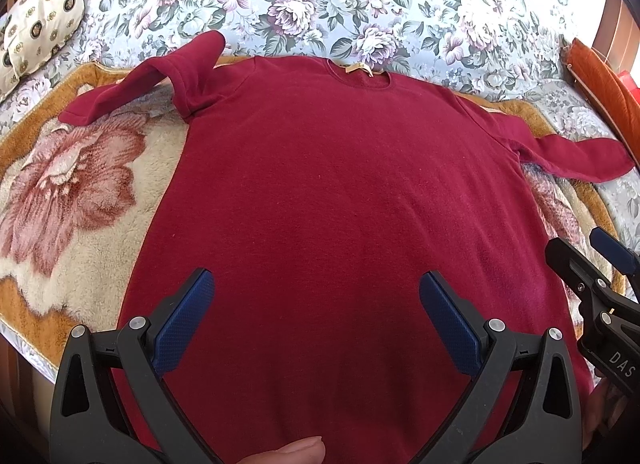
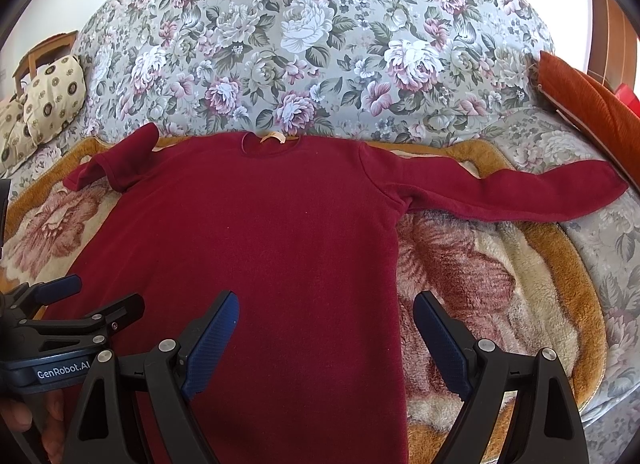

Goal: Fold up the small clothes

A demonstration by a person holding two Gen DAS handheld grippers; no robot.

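A dark red sweater point(image 1: 340, 192) is laid flat, neckline away, on a plush floral blanket point(image 1: 76, 192) so its edges can be reached. The left gripper point(image 1: 316, 304) and right gripper point(image 2: 326, 328) are held wide open, empty, above its lower half, apparently for a first fold.

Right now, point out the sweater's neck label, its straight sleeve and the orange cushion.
neck label point(image 2: 273, 139), right wrist view, middle of the tag.
straight sleeve point(image 2: 520, 194), right wrist view, mid-length of the sleeve.
orange cushion point(image 2: 580, 94), right wrist view, its upper face.
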